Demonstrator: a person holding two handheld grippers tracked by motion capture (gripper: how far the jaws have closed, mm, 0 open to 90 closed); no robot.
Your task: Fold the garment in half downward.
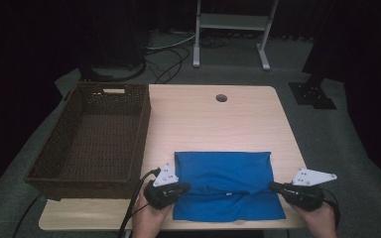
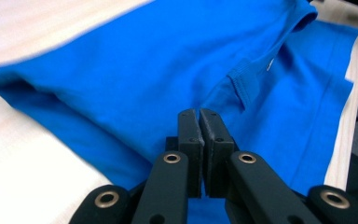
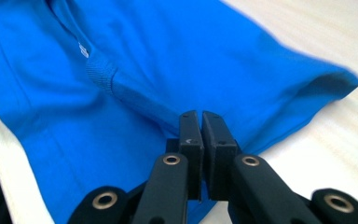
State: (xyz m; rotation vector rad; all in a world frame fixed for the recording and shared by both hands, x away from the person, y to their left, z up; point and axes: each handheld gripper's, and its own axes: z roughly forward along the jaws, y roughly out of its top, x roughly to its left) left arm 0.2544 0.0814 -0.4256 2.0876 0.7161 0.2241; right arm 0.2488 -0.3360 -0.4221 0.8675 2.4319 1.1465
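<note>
A blue T-shirt lies folded on the near half of the wooden table, its upper layer doubled over the lower one. My left gripper is at the shirt's left edge, jaws shut, with the folded layer's edge running into the tips. At the shirt's right edge my right gripper mirrors it, also shut on cloth. In the left gripper view the shut jaws meet the shirt near its ribbed collar. The right gripper view shows shut jaws pinching the shirt beside the collar.
A dark wicker basket stands along the table's left side and holds nothing. A round cable hole sits near the far edge. Bare tabletop lies between the shirt and the far edge. A white stand is on the floor behind.
</note>
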